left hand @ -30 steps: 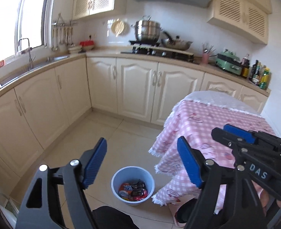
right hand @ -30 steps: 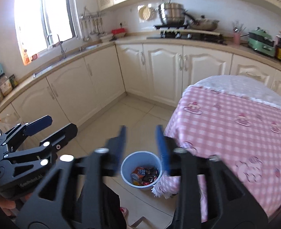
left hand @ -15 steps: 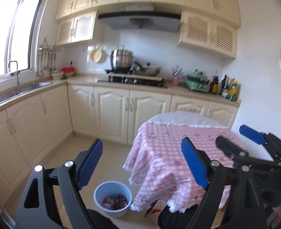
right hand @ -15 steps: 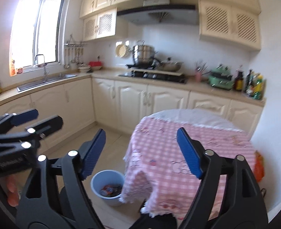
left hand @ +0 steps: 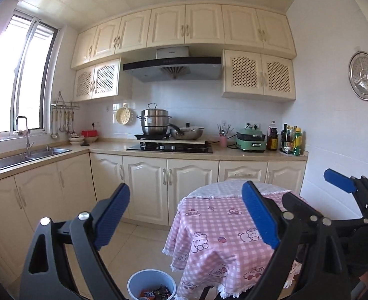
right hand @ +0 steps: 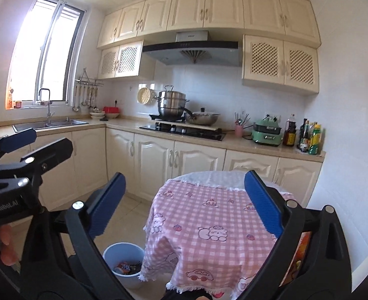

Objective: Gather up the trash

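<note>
Holding nothing: left gripper [left hand: 186, 215] and right gripper [right hand: 185, 203], jaws just widened, released. Blue bin [left hand: 144, 278] of wrappers [left hand: 156, 293] on floor beside pink-clothed tabletop [left hand: 219, 225].

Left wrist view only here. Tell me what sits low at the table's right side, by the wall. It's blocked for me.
Observer: The right wrist view shows an orange printed packet low beside the table, towards the wall. It is mostly hidden behind a finger, so I cannot tell what it is.
Operator: Report the right hand-held gripper as seen from its own camera.
Observer: The right hand-held gripper is open, its jaws have just been opening, and nothing lies between its blue pads.
</note>
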`<state>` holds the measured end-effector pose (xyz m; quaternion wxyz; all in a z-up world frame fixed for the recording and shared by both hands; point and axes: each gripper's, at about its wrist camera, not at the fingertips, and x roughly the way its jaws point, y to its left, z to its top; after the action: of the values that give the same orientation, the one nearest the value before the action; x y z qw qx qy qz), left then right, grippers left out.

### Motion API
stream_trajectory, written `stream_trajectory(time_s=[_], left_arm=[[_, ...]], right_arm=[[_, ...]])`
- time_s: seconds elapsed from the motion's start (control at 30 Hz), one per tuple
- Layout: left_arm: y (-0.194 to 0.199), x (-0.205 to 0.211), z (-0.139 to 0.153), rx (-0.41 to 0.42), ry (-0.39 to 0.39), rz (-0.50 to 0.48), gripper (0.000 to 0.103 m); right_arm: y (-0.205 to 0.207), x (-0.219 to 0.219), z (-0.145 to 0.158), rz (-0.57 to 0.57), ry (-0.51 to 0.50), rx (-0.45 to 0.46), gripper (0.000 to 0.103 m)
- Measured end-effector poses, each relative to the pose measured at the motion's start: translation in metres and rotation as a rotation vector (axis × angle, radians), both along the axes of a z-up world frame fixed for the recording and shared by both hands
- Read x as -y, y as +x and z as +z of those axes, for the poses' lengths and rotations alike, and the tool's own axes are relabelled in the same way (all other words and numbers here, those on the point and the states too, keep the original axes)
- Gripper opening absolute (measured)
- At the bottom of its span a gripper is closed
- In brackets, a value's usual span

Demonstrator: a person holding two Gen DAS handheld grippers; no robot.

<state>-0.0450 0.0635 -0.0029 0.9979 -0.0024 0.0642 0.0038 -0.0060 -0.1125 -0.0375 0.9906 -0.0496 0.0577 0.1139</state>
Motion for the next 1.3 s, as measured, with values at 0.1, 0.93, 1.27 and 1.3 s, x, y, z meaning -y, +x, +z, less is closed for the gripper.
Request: stream_trajectory(time_s=[0.1,0.93,1.27,1.3], left_arm=[[-0.004,0.006,0.0,0.021,0.018,-0.005,0.089],[0.012,0.006,-0.009,-0.073,-0.01,-0.014,0.089],[0.012,0.005,-0.012,-0.076,-0.005,-0.012,0.089],[0.013,0.005,-0.012,-0.078,-0.006,-0.013,0.089]], right_arm=[[-0.004,0.002,-0.001,-0.007,0.003,0.023,0.095],[-0.006,-0.001,-0.009,-0.019,-0.016,-0.024,0.096],[-0.006,0.001,-0.012,-0.019,-0.015,-0.032,0.096],[-0.007,0.002,-0.013,-0.019,-0.016,-0.033,0.096]])
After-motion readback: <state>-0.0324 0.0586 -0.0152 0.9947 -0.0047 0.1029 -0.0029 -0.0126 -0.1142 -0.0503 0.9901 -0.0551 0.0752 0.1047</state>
